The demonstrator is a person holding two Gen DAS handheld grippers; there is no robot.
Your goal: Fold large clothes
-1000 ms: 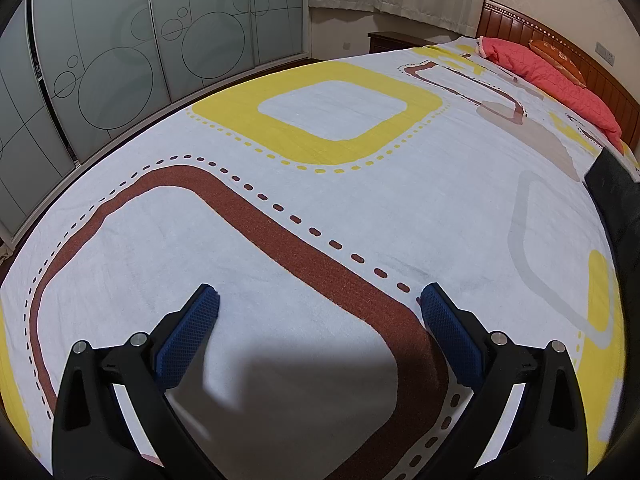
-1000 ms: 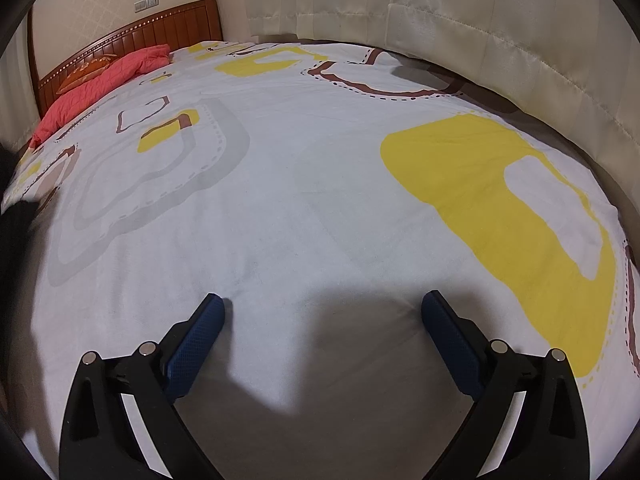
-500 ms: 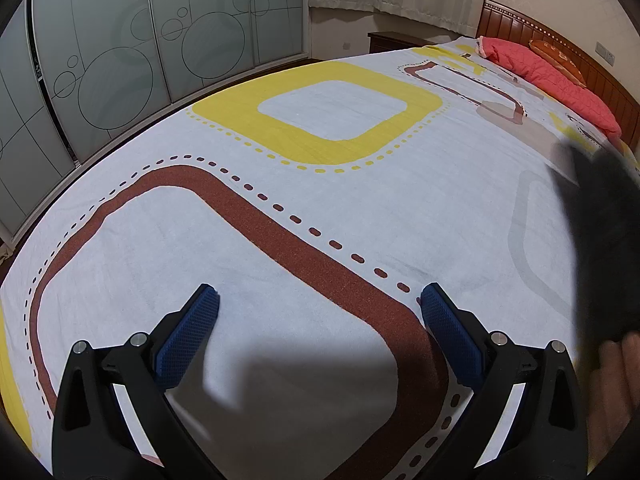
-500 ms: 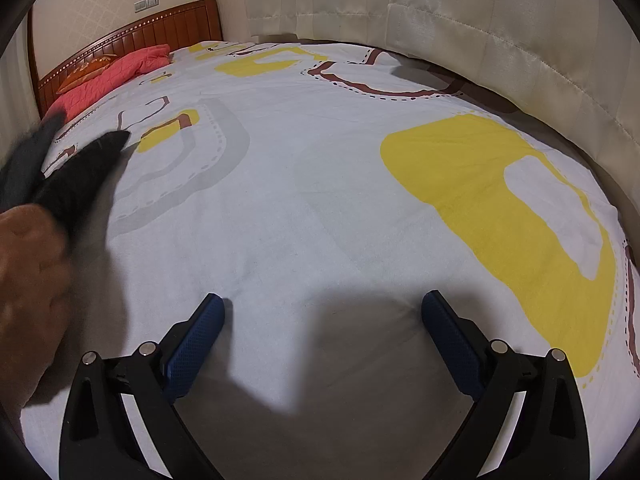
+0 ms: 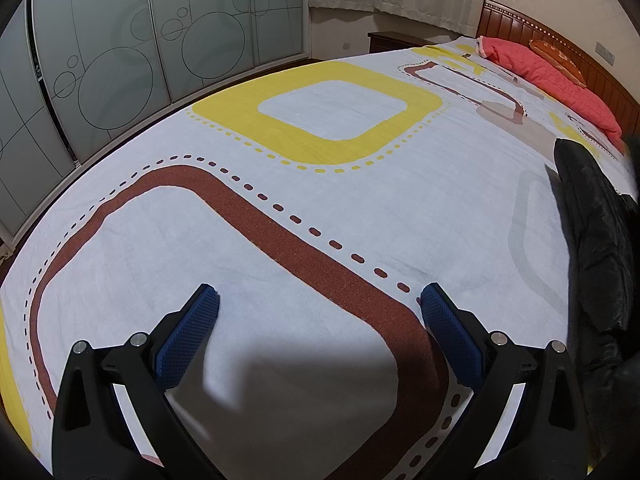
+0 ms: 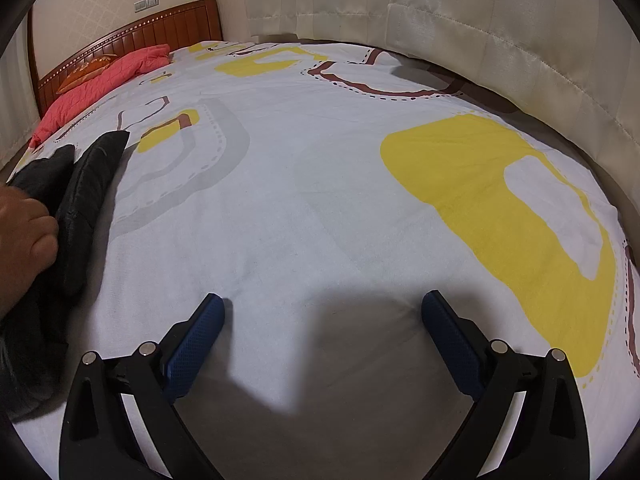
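A black padded garment [image 5: 596, 240] lies bunched on the bed at the right edge of the left wrist view. The same garment [image 6: 86, 196] is at the far left of the right wrist view, where a person's bare hand [image 6: 22, 236] rests on it. My left gripper [image 5: 318, 300] stands open just above the sheet, well left of the garment, with nothing between its blue pads. My right gripper [image 6: 322, 306] is open too, empty, well right of the garment.
The bed sheet [image 5: 320, 216] is white with yellow, brown and grey rounded squares. A red quilt [image 5: 556, 80] lies by the wooden headboard [image 6: 132, 36]. Frosted wardrobe doors [image 5: 120, 64] run along the left side; curtains [image 6: 480, 28] hang at the right.
A hand has brought the black garment in between the two grippers and laid it on the sheet. Neither gripper has moved.
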